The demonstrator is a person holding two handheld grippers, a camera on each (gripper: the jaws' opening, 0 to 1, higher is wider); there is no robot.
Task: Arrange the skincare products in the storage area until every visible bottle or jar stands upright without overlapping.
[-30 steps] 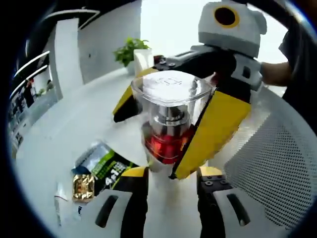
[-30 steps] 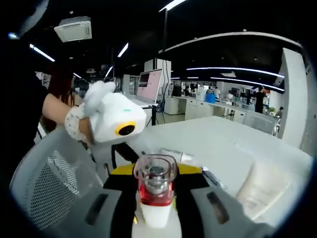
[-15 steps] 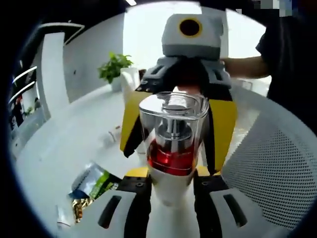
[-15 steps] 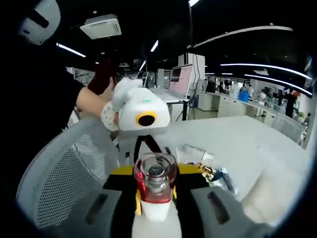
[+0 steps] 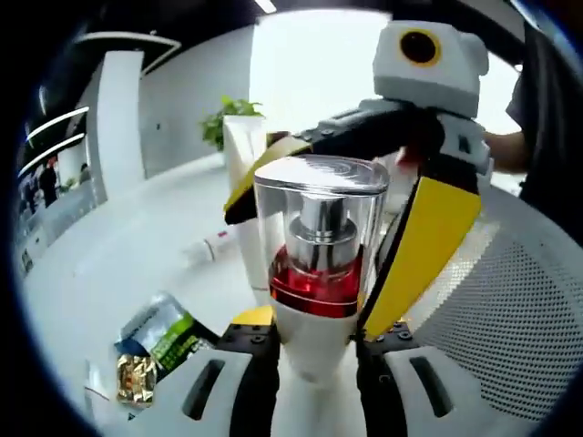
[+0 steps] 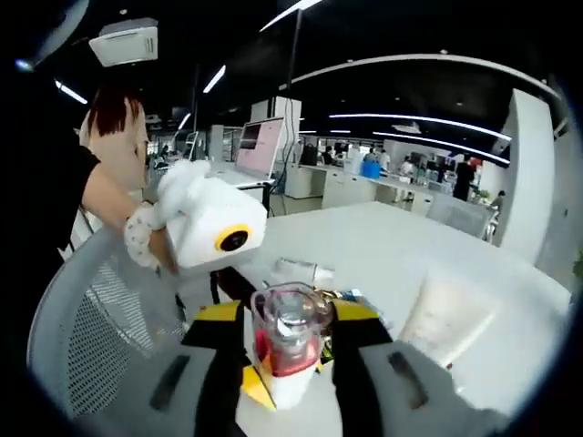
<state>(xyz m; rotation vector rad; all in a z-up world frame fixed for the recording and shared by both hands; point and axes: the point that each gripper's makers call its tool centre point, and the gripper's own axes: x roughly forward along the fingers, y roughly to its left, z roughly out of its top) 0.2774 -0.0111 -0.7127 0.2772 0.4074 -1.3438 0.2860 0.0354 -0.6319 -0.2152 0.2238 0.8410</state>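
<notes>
Left gripper and right gripper: both clamp one pump bottle, clear cap, red band, white base cut off below, held above the white table. Also one tube, blurred; two sachets, print unreadable; one mesh basket.

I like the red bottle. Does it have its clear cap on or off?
On. The clear cap sits over the silver pump of the bottle, covering the red part too.
</notes>
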